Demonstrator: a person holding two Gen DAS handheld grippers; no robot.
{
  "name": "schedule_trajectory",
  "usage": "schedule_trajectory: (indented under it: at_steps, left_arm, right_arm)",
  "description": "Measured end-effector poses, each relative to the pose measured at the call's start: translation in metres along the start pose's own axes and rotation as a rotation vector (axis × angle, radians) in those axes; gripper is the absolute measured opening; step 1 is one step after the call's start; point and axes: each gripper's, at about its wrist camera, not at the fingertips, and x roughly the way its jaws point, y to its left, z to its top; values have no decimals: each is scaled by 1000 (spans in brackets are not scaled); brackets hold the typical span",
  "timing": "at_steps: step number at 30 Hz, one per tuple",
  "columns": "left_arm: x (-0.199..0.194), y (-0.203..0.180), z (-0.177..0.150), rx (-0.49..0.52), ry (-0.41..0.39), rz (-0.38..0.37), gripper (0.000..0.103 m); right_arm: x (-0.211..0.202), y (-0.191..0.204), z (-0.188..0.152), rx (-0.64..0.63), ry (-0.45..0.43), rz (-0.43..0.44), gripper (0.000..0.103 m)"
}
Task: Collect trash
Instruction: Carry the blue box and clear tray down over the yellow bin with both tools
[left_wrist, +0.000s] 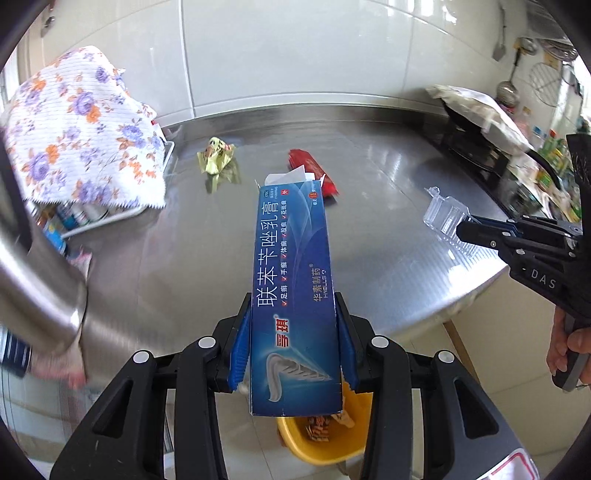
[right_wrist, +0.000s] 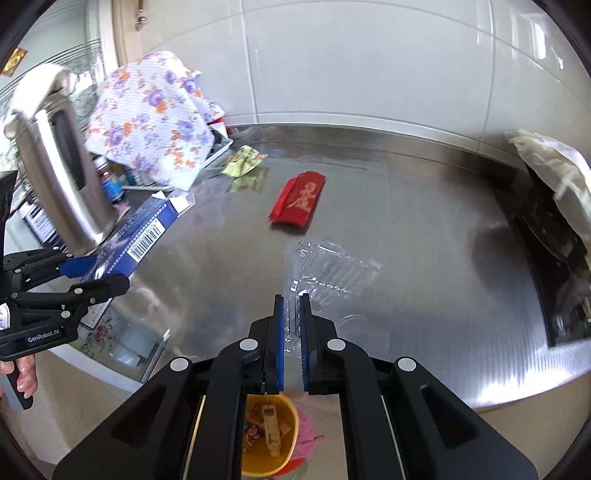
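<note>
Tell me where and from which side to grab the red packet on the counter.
The red packet lies flat and long on the steel counter, apart from the other litter. Probably best: come from above and close the fingers across its narrow width near the middle, since its flat faces offer no edge to grip from the side.

Wrapper (left_wrist: 217, 159) left of packet (left_wrist: 313, 170) on counter (left_wrist: 388, 192), bin (right_wrist: 271, 439) below edge.
</note>
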Motion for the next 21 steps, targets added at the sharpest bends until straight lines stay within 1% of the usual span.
schedule_trajectory:
  at_steps: [3, 6, 10, 15, 18, 21]
  left_arm:
    - [-25, -7, -30, 15, 0, -1, 40]
    - [-41, -12, -57, 17, 6, -5, 40]
    - [-54, -17, -91, 8, 30, -16, 40]
    - [-52, -21, -125, -2, 91, -28, 40]
    - [-43, -23, -139, -18, 131, -33, 40]
    - [-30, -25, -152, -35, 171, -40, 40]
  right_arm:
    - [-25, 17, -21, 0, -8, 7, 8]
    - [-48, 34, -44, -4, -7, 15, 8]
    - [-70, 53, -74, -5, 15, 35, 8]
    - [-78, 68, -105, -7, 58, 60, 8]
    - [-73, 72, -120, -8, 96, 80, 8]
    - [-62, 76, -134, -10, 138, 121, 8]
